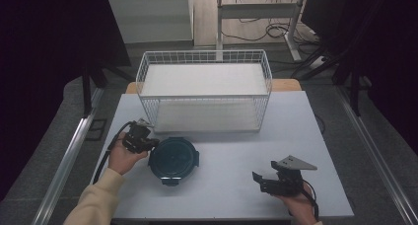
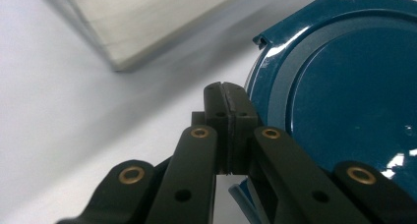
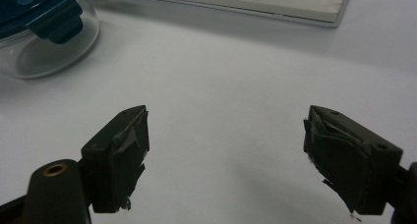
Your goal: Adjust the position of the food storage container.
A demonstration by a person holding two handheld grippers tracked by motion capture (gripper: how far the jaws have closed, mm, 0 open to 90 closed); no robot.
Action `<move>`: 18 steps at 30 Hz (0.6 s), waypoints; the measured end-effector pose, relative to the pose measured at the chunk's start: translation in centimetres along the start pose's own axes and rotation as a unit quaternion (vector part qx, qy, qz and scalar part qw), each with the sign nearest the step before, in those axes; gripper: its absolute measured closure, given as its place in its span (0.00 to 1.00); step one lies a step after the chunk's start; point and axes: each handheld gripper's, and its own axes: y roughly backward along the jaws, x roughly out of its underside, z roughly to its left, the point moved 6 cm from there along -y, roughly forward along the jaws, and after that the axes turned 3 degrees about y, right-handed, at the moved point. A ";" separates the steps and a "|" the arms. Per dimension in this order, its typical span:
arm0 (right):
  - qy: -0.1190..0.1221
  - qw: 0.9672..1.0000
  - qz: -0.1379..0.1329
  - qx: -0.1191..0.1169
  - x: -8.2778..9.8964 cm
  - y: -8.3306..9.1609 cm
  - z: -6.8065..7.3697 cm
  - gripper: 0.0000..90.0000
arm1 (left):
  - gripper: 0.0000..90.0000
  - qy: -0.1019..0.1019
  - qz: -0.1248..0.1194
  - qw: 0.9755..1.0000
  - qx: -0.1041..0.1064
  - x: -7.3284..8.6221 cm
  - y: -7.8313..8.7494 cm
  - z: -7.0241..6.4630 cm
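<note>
A round clear container with a dark teal clip lid (image 1: 173, 160) stands on the pale table, left of centre. My left gripper (image 1: 153, 144) lies right beside the lid's left rim, held by a hand in a cream sleeve. In the left gripper view its jaws (image 2: 227, 101) are pressed together with nothing between them, and the lid (image 2: 344, 96) sits just to their right. My right gripper (image 1: 261, 181) rests near the front right of the table, apart from the container. Its jaws (image 3: 226, 130) stand wide open over bare table, with the container (image 3: 39, 42) far off to the upper left.
A white wire basket (image 1: 204, 53) with a white board floor stands at the back of the table (image 1: 236, 161), behind the container. Its base edge shows in the left gripper view (image 2: 147, 22) and the right gripper view (image 3: 231, 0). Dark floor and a desk frame lie beyond.
</note>
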 end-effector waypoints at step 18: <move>-0.006 1.000 -0.002 0.001 -0.1 0.0 -0.1 0.19 | 1.00 -0.011 -0.014 0.999 0.030 -0.2 -0.6 -3.8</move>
